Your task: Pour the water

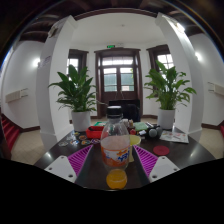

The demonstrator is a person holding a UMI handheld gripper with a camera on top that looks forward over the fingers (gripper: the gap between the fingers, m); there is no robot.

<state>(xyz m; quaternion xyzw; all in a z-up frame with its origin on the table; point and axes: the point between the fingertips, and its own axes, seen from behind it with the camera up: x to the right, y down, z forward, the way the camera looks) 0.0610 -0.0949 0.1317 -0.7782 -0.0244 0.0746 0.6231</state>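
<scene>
A clear plastic bottle (115, 143) with an orange label stands upright on the dark round table (50, 152). It sits between my two fingers, with a small gap at either side. My gripper (114, 152) is open, its purple pads (80, 160) flanking the bottle. On the table just in front of the bottle, nearer to me, lies a small round orange thing (117, 179); I cannot tell whether it is a cap or a cup. A yellow cup (134, 141) shows partly behind the bottle on its right.
A red container (95, 131) and other small items (145, 130) crowd the table's far side. A flat red disc (162, 150) lies to the right. Beyond the table are two potted plants (75, 95) and a glazed door (118, 80).
</scene>
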